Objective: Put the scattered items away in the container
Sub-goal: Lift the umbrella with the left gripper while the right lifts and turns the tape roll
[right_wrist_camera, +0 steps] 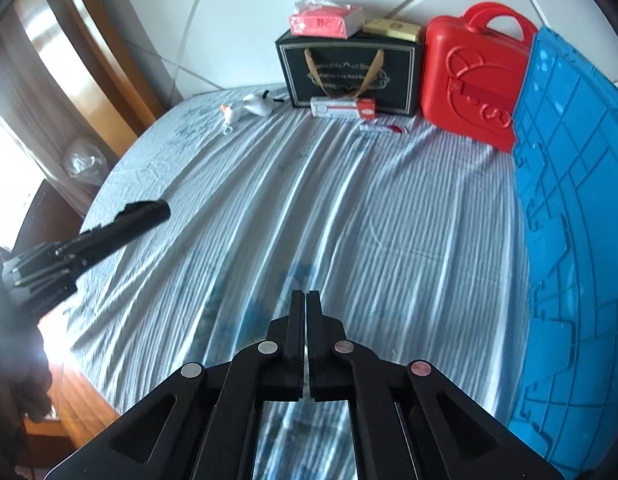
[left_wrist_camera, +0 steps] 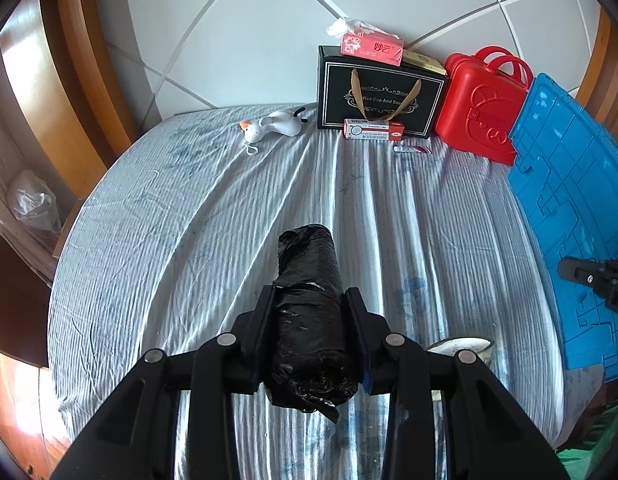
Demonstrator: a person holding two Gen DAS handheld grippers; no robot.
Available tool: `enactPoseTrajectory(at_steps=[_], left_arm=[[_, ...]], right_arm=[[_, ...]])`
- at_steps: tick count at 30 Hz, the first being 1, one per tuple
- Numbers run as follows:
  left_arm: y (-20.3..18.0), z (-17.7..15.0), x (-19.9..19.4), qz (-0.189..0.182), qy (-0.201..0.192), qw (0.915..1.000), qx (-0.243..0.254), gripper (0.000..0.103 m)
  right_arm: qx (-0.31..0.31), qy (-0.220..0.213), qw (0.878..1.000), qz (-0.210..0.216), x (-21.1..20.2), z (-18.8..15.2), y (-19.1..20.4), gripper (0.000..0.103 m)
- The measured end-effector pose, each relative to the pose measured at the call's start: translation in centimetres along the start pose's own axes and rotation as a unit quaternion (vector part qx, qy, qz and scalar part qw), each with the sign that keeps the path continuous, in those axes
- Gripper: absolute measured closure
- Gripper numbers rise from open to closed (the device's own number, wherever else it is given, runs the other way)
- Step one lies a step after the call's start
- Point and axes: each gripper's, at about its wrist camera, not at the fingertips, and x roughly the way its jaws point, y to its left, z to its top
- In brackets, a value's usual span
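Gripping the black plastic-wrapped roll (left_wrist_camera: 311,320) lengthwise, the left gripper (left_wrist_camera: 311,300) has the blue ribbed plastic container (left_wrist_camera: 569,184) to its right; the right gripper (right_wrist_camera: 305,300) is closed, empty.

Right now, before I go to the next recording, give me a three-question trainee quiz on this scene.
1. True or false: the left gripper is shut on the black roll.
2. What lies on top of the black box?
A. the red case
B. the pink tissue pack and a gold box
C. the toy duck
3. Fill in: the right gripper is ____, with nothing between its fingers.

Key:
1. True.
2. B: the tissue pack and gold box sit on it; the red case stands beside it, the duck lies on the sheet.
3. Shut.
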Motion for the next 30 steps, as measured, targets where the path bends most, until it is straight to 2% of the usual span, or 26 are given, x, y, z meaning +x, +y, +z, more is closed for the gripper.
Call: enactPoseTrajectory(at_steps=[1,2,4,7,9,10,11,16,20,23,30], left_arm=[[0.1,-0.2,0.1,0.001,0.003,1.0000,0.000,0.069],[0.2,-0.5,0.2,0.002,0.006,1.0000,0.000,0.069],[0.8,-0.9,0.3,0.005,0.011,0.9999,-0.002,0.069],[1.5,-1.4,0.3,0.008,0.015,0.9998,-0.004,0.069],[2.0,-1.7,0.3,0.011,0.019,0.9997,-0.005,0.069],[2.2,-1.9,0.3,0.013,0.021,0.9997,-0.005,0.069],[2.6,-2.1,0.3,0.015,0.023,0.9996,-0.005,0.069],[4.0,-2.6,0.2,0.024,0.029,0.9992,-0.013,0.069],[5.0,-2.8,-0.2,0.027,0.028,0.9991,-0.018,0.069],[5.5,-2.9,-0.3,0.029,0.029,0.9990,-0.018,0.069],[6.6,-3.3,-0.7,0.029,0.029,0.9989,-0.023,0.069]], right_arm=[[-0.005,0.015,1.000,0.002,0.9,-0.9,-0.1,0.079],[-0.012,0.027,1.000,0.003,1.8,-1.9,-0.1,0.043],[-0.026,0.053,0.998,0.014,3.9,-4.0,0.1,0.012],[-0.033,0.095,0.994,0.033,7.1,-7.0,0.6,0.011],[-0.045,0.117,0.992,0.031,8.9,-8.7,1.5,0.011],[-0.034,0.115,0.992,0.044,9.3,-9.2,1.6,0.003],[-0.027,0.116,0.991,0.056,9.6,-9.6,1.9,0.002],[-0.041,0.101,0.991,0.082,9.7,-10.0,4.5,0.002],[-0.040,0.133,0.985,0.105,11.0,-10.6,5.8,0.001],[-0.011,0.162,0.978,0.134,12.4,-10.7,7.0,0.001],[-0.035,0.188,0.975,0.110,13.7,-11.5,10.0,0.001]])
